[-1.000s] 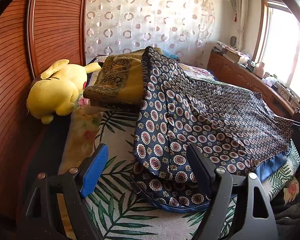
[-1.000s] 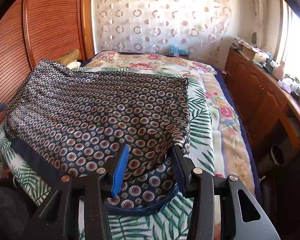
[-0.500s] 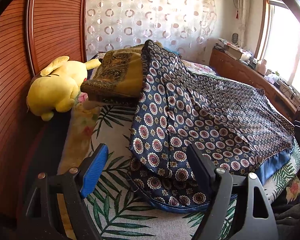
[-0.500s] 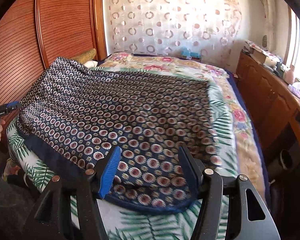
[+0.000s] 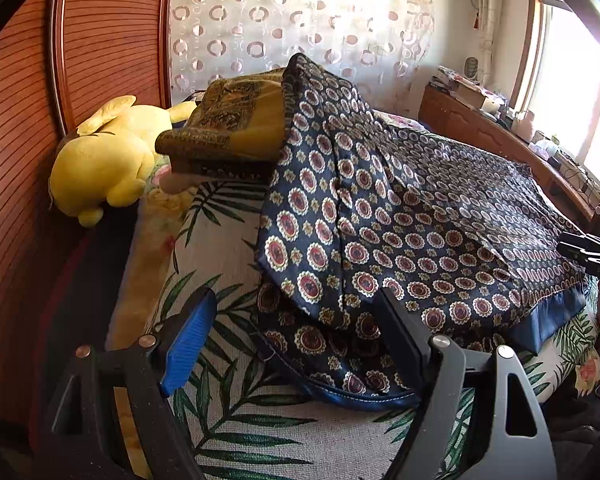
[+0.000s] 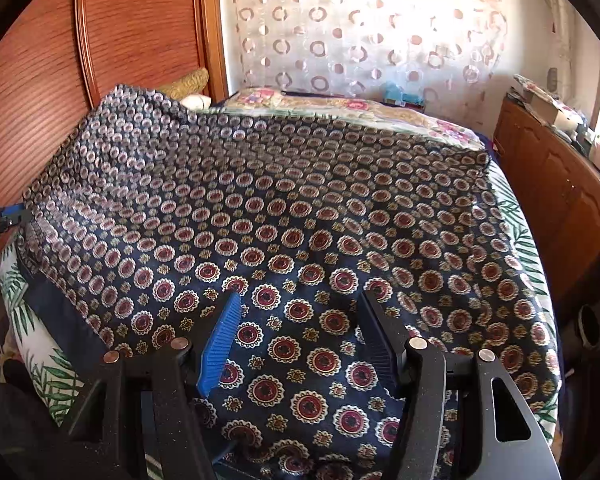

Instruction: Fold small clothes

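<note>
Your left hand-held gripper (image 5: 288, 336) hangs released, its blue pad and black pad set wide apart with nothing pinched between them; below the gap lies the near left corner of the navy patterned cloth (image 5: 400, 216), its blue-hemmed lower layer peeking out on the leaf-print bedspread (image 5: 236, 412). Your right hand-held gripper (image 6: 298, 332) is also let go — its jaws stand apart over the cloth's near edge, the fabric lying flat beneath them and neither pad pressing on it.

The cloth is spread across the near half of the bed, doubled over so that a plain dark-blue band (image 6: 64, 320) shows along the near edge; it reaches almost to the bed's right edge, while its far left corner rides up over a folded gold-brown textile (image 5: 228, 128) near the bed's left edge. Just beyond that, against the ribbed wooden panel (image 5: 112, 40), lies a yellow plush toy (image 5: 104, 160). A floral quilt (image 6: 340, 108) covers the far end of the bed; behind it hangs a sheer curtain with ring shapes (image 6: 360, 32). A wooden cabinet (image 6: 552, 184) runs beside the bed's right edge — its top is cluttered.
</note>
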`<state>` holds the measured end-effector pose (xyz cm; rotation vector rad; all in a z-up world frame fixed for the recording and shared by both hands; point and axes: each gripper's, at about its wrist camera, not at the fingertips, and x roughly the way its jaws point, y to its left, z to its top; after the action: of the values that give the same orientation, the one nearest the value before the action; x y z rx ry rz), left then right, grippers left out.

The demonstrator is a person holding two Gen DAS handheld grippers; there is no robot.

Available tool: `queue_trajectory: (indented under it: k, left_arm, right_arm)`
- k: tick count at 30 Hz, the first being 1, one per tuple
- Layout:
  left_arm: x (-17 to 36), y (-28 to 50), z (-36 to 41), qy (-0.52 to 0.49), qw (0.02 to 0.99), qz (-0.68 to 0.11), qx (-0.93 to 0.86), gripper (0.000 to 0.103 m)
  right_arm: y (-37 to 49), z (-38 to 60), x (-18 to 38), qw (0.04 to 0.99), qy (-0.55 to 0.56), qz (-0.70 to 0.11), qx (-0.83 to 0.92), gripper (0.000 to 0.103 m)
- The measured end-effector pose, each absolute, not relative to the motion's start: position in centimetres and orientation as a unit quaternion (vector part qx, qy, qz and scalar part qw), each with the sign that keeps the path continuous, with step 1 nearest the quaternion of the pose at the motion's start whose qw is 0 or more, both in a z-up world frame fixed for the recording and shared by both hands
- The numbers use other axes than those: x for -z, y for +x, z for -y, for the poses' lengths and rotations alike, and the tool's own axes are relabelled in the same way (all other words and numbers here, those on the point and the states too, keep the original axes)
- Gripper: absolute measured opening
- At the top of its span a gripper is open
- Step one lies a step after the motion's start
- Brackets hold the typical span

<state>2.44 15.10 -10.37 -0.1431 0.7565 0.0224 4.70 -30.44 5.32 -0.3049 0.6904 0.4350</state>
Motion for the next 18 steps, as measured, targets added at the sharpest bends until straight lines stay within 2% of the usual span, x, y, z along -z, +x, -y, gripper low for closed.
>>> queue_trajectory:
  k: [11,18]
  left_arm:
    - [10.6,2.6,-15.9,-0.088,0.923,-0.374,-0.018,0.081]
    - [10.5,3.0,-15.9,-0.094,0.923,-0.372,-0.021,0.081]
  right_arm:
    - [3.8,31.4,-5.2,0.916,-0.111,-0.332,-0.198,0.062]
    - [1.6,31.3,-4.1,0.915,-0.124,-0.337,-0.183,0.062]
